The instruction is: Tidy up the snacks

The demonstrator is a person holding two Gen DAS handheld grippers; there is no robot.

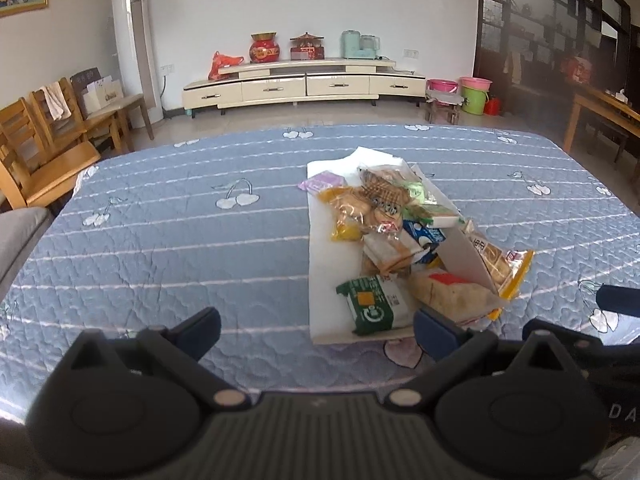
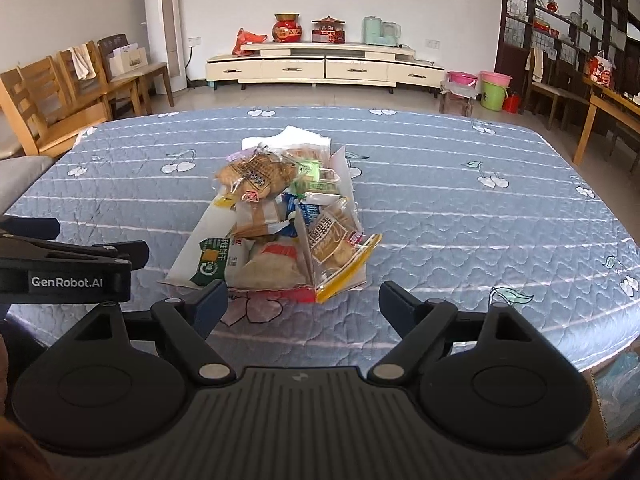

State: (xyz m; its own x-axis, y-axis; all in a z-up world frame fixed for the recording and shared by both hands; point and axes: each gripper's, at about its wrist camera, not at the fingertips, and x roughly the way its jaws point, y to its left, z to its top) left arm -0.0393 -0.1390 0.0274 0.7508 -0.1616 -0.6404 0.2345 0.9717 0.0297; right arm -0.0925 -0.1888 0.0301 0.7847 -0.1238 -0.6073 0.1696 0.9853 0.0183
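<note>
- Left gripper (image 1: 316, 334) and right gripper (image 2: 303, 300) are hovering wide apart, holding nothing
- Snack packets (image 2: 280, 216) are lying heaped on a flattened white box (image 1: 320, 248), mid-table; sorting stage isn't showing

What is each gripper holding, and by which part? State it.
Nothing is held. The left gripper and right gripper are both open, short of the snack pile on the white sheet.
</note>
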